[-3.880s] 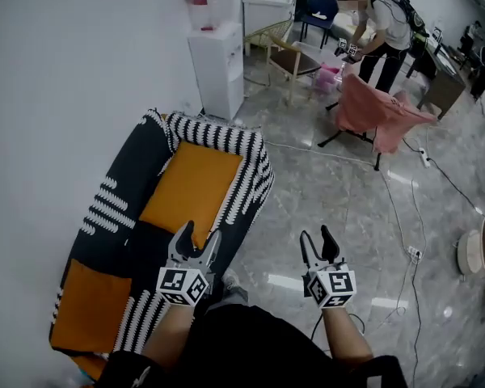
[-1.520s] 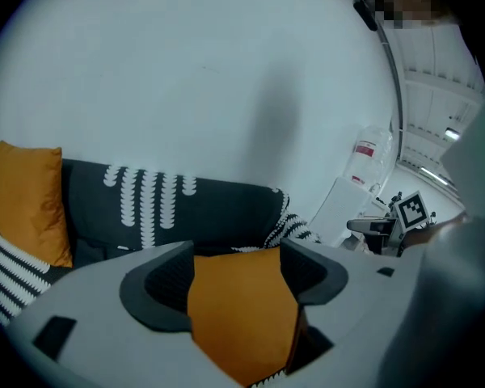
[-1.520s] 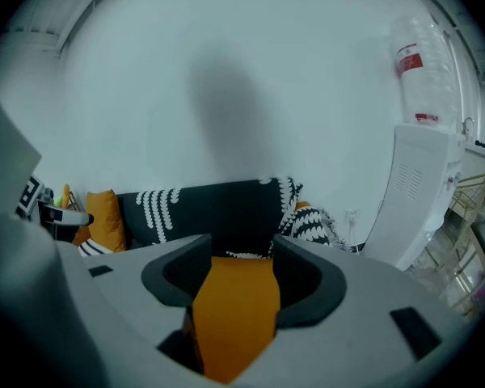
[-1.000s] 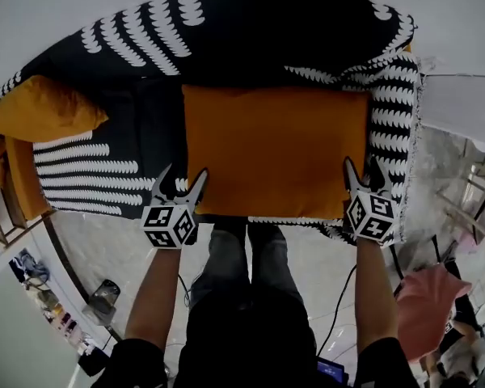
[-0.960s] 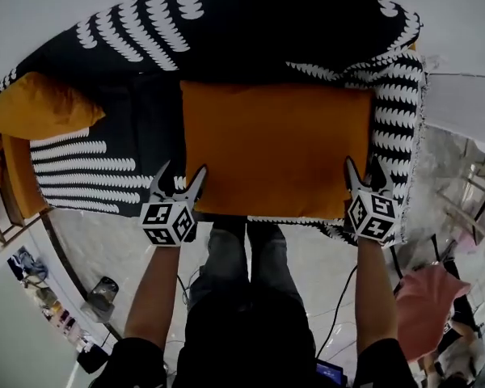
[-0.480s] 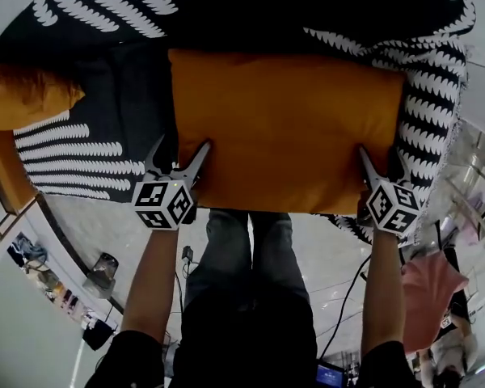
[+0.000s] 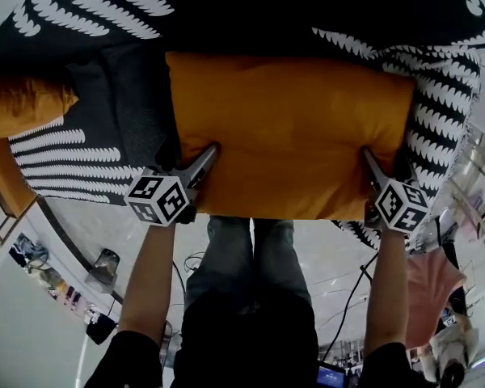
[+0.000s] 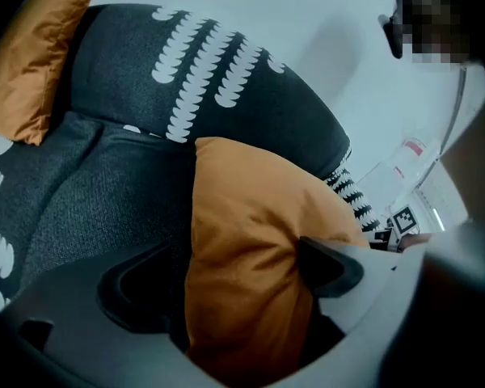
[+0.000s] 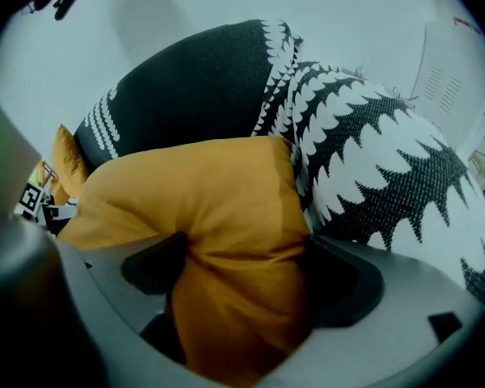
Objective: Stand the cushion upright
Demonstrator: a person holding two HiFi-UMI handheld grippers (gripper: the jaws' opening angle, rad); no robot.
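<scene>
A large orange cushion lies flat on the seat of a sofa covered in black cloth with white patterns. My left gripper straddles the cushion's near left corner, and my right gripper straddles its near right corner. Both sets of jaws have just been opening. In the left gripper view the cushion sits between the wide jaws of the left gripper, with a dark gap at the left pad. In the right gripper view the cushion bulges between the right gripper's spread jaws.
A second orange cushion leans at the sofa's left end. The sofa back rises behind against a white wall. The patterned armrest stands close to the right gripper. The person's legs and floor cables are below.
Both grippers have gone down and forward from in front of the cushion onto its near corners. Their jaws stand wider than before. The cushion lies where it was.
</scene>
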